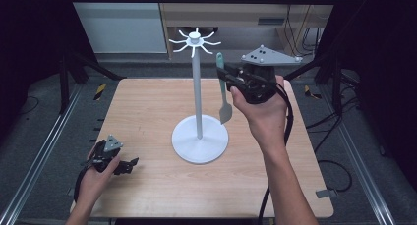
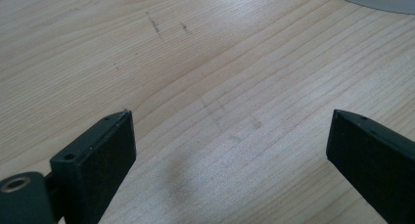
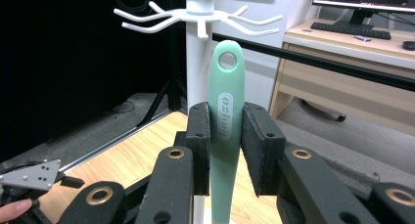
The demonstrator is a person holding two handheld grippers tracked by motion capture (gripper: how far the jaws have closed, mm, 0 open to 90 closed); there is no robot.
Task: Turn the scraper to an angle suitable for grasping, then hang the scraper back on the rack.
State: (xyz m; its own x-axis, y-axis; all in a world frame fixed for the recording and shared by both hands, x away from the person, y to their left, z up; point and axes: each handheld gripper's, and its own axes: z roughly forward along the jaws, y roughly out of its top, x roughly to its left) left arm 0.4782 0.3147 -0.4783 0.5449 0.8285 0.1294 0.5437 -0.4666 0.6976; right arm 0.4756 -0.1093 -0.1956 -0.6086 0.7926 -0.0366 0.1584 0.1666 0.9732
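Holding item: one mint-green spatula [image 3: 226,121], clamped by its handle between the jaws of the right gripper [image 1: 231,77], raised above the table [image 1: 147,112] beside the rack.

Orientation: long axis upright. Hanging hole at the top end, seen in the right gripper view; blade end pointing down, seen in the high view, hanging clear of the table and near the pole.

Rack: one white hanging stand [image 1: 197,87], round base on the table, slim pole, crown of curved hooks [image 3: 147,16] at the top. In the right gripper view the hooks spread just above and behind the spatula's hole; the hole sits slightly below hook level and a little to the right of the pole. Judgement: the coming move turns on this gap, so the hole likely needs lifting and carrying toward a hook tip before it can be threaded on.

Nearer hand: the right, already at rack height. How far the hole stands off from the nearest hook in depth cannot be told.

Left gripper [image 1: 129,165]: resting low at the near left corner of the table, well apart from the rack; jaws spread wide, nothing between them, bare wood beneath.
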